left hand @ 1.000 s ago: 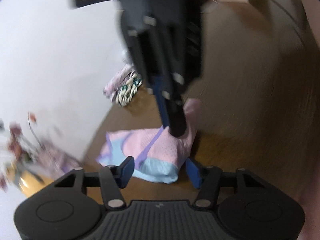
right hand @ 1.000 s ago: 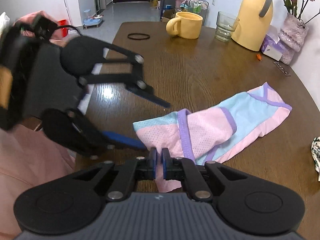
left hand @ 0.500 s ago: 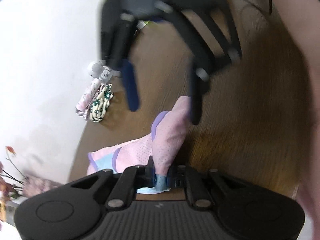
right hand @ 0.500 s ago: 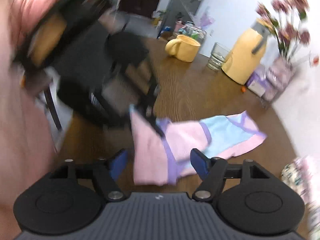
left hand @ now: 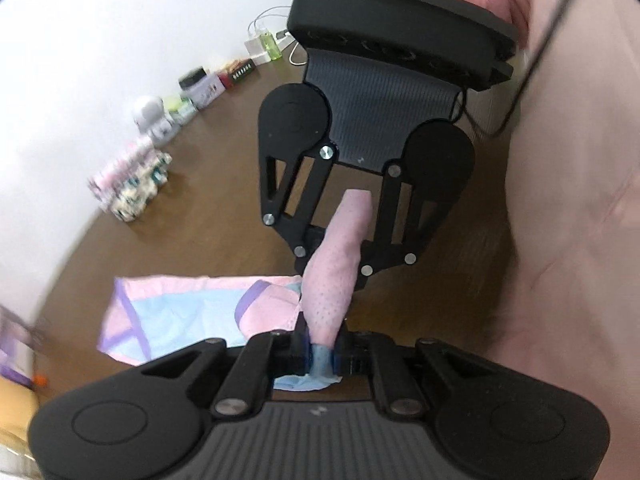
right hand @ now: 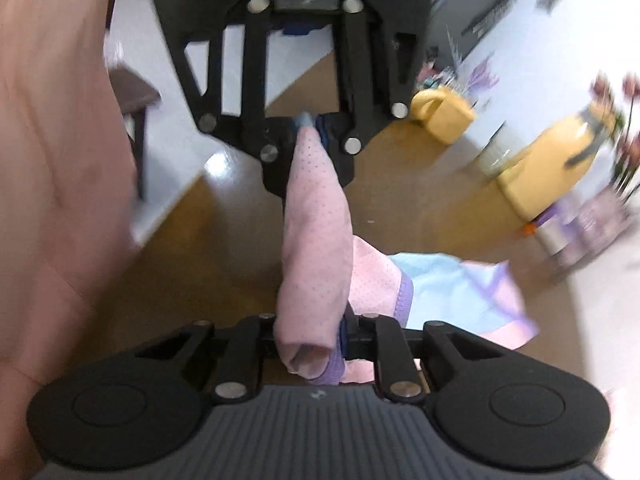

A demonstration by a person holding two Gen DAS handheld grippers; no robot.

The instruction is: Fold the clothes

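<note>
A pink, light-blue and purple-trimmed garment [left hand: 180,316] lies partly on the brown table [left hand: 224,232]. One pink end of it is lifted and stretched as a rolled strip between my two grippers, which face each other. My left gripper [left hand: 320,356] is shut on the strip's blue edge. My right gripper [right hand: 308,344] has its jaws closing on the bunched pink fabric, and its pads press the cloth. The rest of the garment [right hand: 460,296] trails to the right on the table in the right wrist view.
A folded patterned cloth stack [left hand: 132,184], a white figurine [left hand: 154,120] and small jars line the wall edge. A yellow mug [right hand: 444,114], a glass [right hand: 494,156] and a yellow jug [right hand: 560,160] stand at the far side. The person's pink sleeve [left hand: 580,200] is close by.
My left gripper shut on the garment's edge and rose with it. My right gripper let go, opened wide, then came together on the pink end again, now facing the left.
</note>
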